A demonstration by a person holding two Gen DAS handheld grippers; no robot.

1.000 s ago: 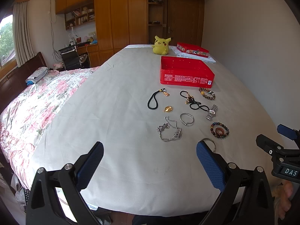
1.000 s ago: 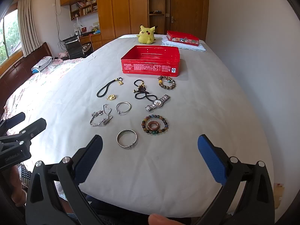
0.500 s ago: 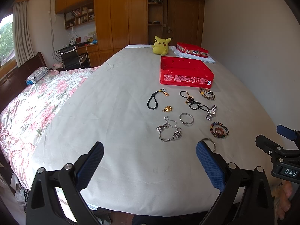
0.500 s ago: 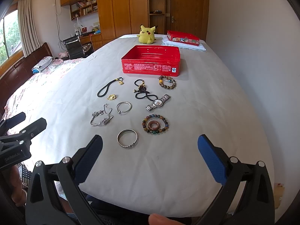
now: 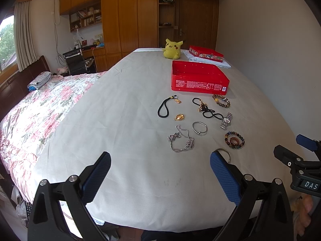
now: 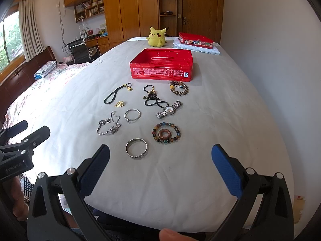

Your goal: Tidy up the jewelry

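Several jewelry pieces lie on a white sheet in front of an open red tin (image 6: 161,65) (image 5: 198,78). Nearest my right gripper (image 6: 160,156) is a silver bangle (image 6: 136,148), then a coloured bead bracelet with a brown ring inside (image 6: 166,133), a silver chain (image 6: 109,125), a thin silver bangle (image 6: 132,114), a watch (image 6: 169,109), black beads (image 6: 152,98), a gold charm (image 6: 119,104), a black cord (image 6: 113,96) and a brown bead bracelet (image 6: 179,88). Both grippers hover open and empty over the near edge. My left gripper (image 5: 160,166) is left of the chain (image 5: 181,140).
A yellow plush toy (image 6: 157,37) and a closed red tin (image 6: 195,40) on a folded cloth sit behind the open tin. A floral quilt (image 5: 34,112) covers the left side. A white wall (image 6: 270,50) runs close on the right.
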